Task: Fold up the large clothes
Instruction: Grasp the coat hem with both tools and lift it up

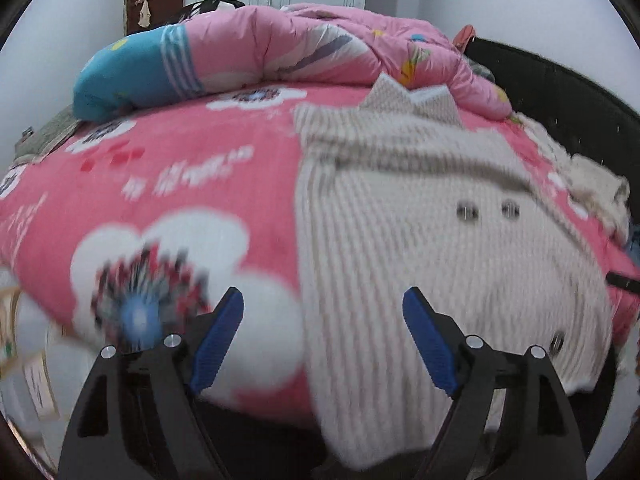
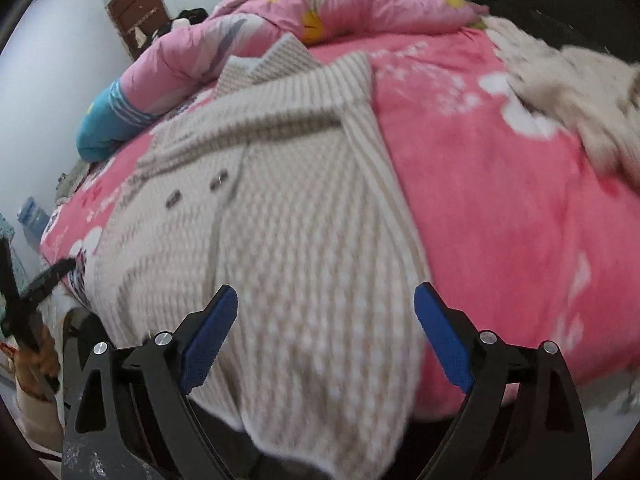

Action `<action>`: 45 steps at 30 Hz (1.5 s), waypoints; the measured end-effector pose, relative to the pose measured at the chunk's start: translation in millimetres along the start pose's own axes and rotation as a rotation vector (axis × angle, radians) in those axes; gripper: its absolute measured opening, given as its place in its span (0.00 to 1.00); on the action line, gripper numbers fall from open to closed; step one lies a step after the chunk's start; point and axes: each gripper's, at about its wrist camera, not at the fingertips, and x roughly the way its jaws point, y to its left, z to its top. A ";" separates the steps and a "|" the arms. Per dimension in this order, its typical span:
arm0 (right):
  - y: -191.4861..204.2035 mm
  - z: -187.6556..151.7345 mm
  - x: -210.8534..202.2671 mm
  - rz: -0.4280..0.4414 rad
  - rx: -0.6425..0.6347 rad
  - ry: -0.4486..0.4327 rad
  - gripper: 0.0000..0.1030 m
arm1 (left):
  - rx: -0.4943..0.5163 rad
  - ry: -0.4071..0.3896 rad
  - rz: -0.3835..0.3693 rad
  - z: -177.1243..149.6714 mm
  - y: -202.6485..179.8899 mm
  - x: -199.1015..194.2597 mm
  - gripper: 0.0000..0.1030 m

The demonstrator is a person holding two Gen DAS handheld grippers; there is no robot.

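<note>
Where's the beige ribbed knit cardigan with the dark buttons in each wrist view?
Left wrist: the beige ribbed knit cardigan fills the centre-right, its hem hanging over the bed edge between the open left gripper fingers.
Right wrist: the cardigan fills the centre-left, hem under the open right gripper.
Shared landmark: the rolled pink quilt with a blue end behind the collar.

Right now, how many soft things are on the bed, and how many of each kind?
Beige knit cardigan: 1, spread flat, hem hanging over the bed edge.
Pink quilt: 1, bunched at the far side.
Fluffy cream garment: 1, crumpled apart from the cardigan.
Pink floral blanket: 1, under them all.
Total: 4.
</note>
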 end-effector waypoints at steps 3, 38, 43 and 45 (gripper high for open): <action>-7.0 -23.7 -1.4 0.009 0.029 0.001 0.84 | 0.022 0.001 0.032 -36.3 -6.2 -1.8 0.78; -45.4 -125.3 41.2 0.166 0.229 0.245 0.24 | -0.002 0.281 -0.129 -122.7 -29.6 86.0 0.40; -32.1 -132.7 45.1 0.162 0.201 0.244 0.08 | 0.024 0.269 -0.129 -122.5 -28.0 84.1 0.28; -19.5 -135.3 45.7 0.155 0.188 0.238 0.07 | 0.041 0.260 -0.124 -123.0 -31.4 80.6 0.21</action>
